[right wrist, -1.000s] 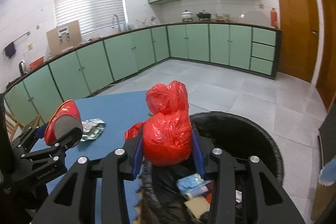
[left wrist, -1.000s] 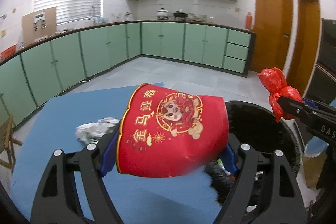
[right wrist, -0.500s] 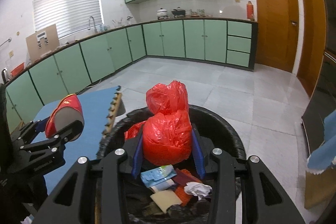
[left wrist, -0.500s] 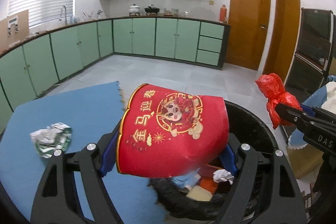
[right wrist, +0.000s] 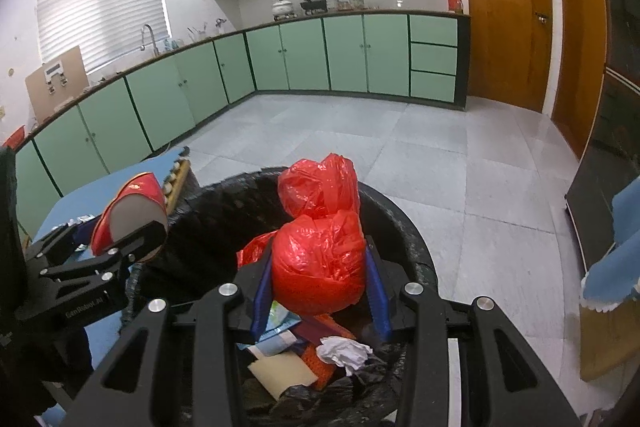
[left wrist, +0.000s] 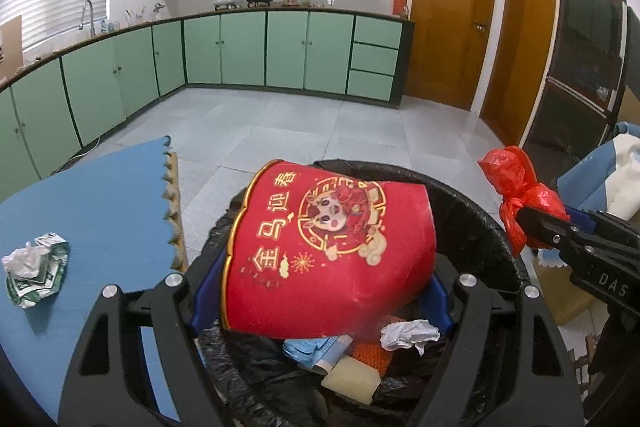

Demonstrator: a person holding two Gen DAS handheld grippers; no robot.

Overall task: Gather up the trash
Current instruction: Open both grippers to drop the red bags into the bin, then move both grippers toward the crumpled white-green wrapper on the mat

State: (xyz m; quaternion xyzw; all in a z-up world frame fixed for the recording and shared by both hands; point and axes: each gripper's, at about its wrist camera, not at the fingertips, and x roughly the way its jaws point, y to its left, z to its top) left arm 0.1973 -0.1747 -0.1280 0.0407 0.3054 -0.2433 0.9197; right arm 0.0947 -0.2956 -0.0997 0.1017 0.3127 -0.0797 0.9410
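Gripping a red paper cup (left wrist: 328, 255) in left fingers, red bag (right wrist: 320, 263) in right fingers, above black bin (right wrist: 208, 211) holding papers.

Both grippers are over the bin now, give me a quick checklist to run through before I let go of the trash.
1. Left gripper shut on the red paper cup: ok.
2. Right gripper shut on the red plastic bag: ok.
3. Cup above the black bin opening: ok, trash shows directly beneath it.
4. Bag above the bin opening: ok, it hangs over the trash inside.
5. Room in the bin for both: cannot tell, the trash pile hides its depth.
6. Table cleared: not ok, a crumpled wrapper lies on the blue mat.
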